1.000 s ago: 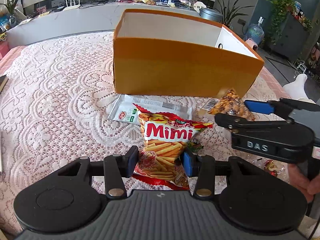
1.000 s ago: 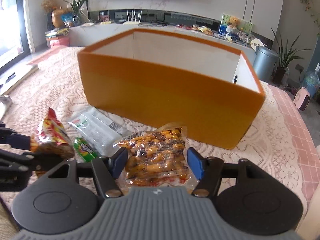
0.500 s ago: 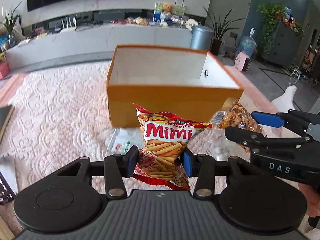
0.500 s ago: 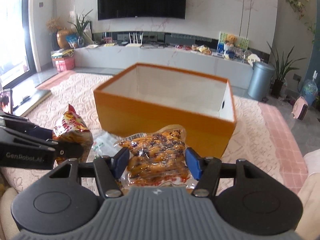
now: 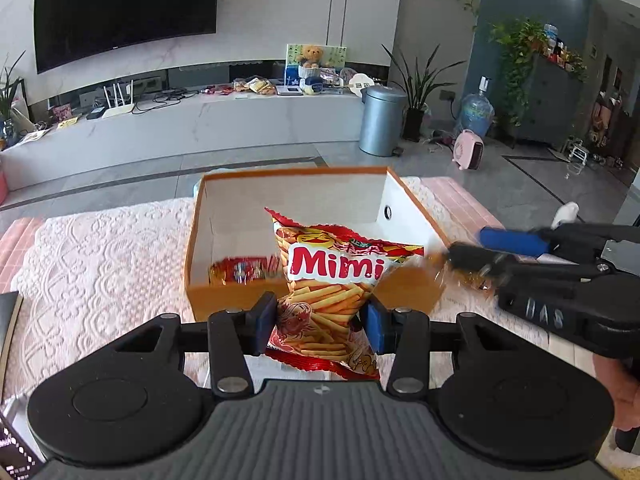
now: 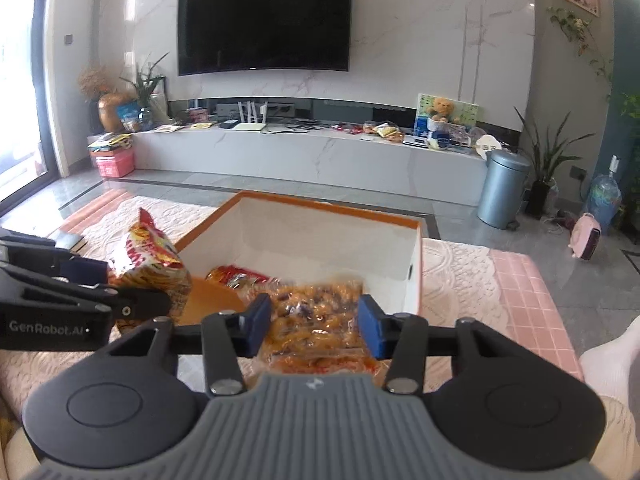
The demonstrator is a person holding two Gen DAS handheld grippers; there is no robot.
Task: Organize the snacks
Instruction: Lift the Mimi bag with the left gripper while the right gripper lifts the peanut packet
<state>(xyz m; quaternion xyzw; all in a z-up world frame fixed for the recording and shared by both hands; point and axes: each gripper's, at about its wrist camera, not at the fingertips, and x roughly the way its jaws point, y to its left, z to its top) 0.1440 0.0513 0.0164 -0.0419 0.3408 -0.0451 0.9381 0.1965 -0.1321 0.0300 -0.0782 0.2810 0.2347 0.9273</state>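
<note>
The Mimi fries bag (image 5: 336,276) was held upright in the air, just in front of the near wall of the orange box (image 5: 240,300), with its top edge seen against the box's white interior. Its lower half was pinched between the blue pads of the left gripper (image 5: 322,322), which were pressed into the bag's two sides. The clear pack of glazed nuts (image 6: 316,320) was likewise raised above the table, at the near right corner of the box, and was seen blurred. It lay between the pads of the right gripper (image 6: 314,328), whose jaws had just been closing; both pads were seen against the pack's sides, so the pack was gripped by them. The two grippers were held side by side, near each other, the left one's bag just beside the box's near left corner in the right wrist view. A red packet (image 5: 240,270) was already lying inside the box, against the near wall. The box was standing on a white lace tablecloth (image 5: 100,260) spread over a pink table. Part of a hand (image 5: 624,396) was seen behind the right gripper's body. Beyond the table, a grey bin (image 6: 504,188) and a wall-mounted television (image 6: 264,20) were visible.
</note>
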